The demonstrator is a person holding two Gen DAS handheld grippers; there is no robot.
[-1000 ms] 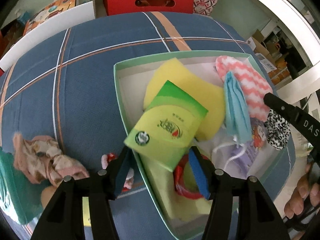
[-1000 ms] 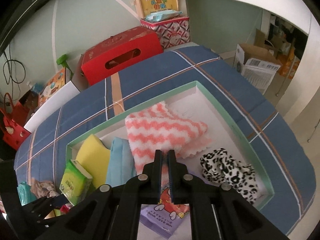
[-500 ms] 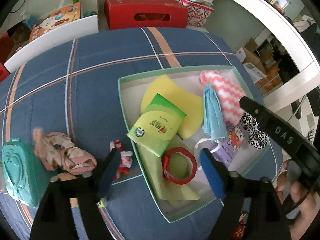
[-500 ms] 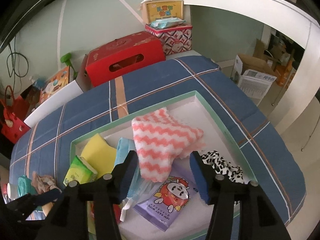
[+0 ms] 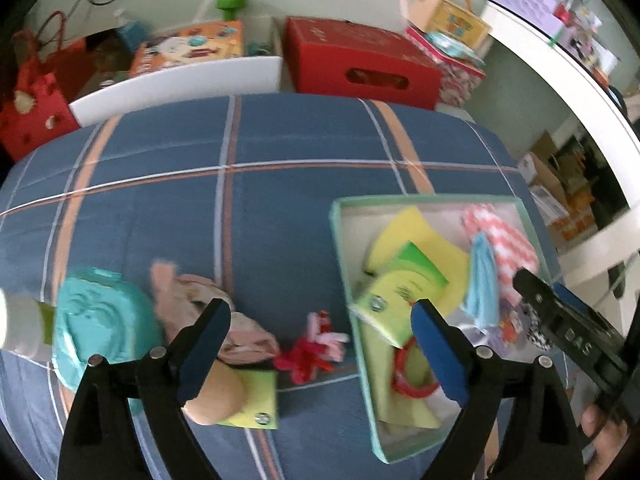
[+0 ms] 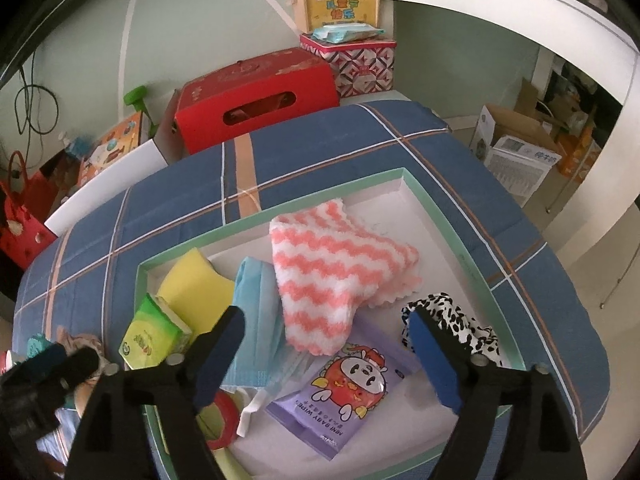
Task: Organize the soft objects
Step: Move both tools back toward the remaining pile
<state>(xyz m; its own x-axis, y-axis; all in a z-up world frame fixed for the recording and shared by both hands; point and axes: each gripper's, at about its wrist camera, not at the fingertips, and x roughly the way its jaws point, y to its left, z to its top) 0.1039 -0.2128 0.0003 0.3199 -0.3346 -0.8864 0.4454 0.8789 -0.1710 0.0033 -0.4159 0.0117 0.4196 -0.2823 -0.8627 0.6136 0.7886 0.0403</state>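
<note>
Released since earlier, the green tissue pack [image 5: 400,300] lies in the tray [image 5: 340,240], both downward-tilted grippers, left [image 5: 320,356] and right [image 6: 326,356], opening empty above it.

Behind the bed you've got a red box [image 6: 256,100] w/ an oval handle slot, next to a patterned tin [image 6: 354,64]. A yellow case [image 6: 338,4] sits on the tin, w/ a wipes pack [image 6: 346,32] in front of it. Far left: red bag [image 6: 20,216], orange toy box [image 5: 192,46], green toy [image 5: 230,4]. At right, 1 cardboard carton [image 6: 516,156] on the floor under a white shelf [image 6: 500,4].
</note>
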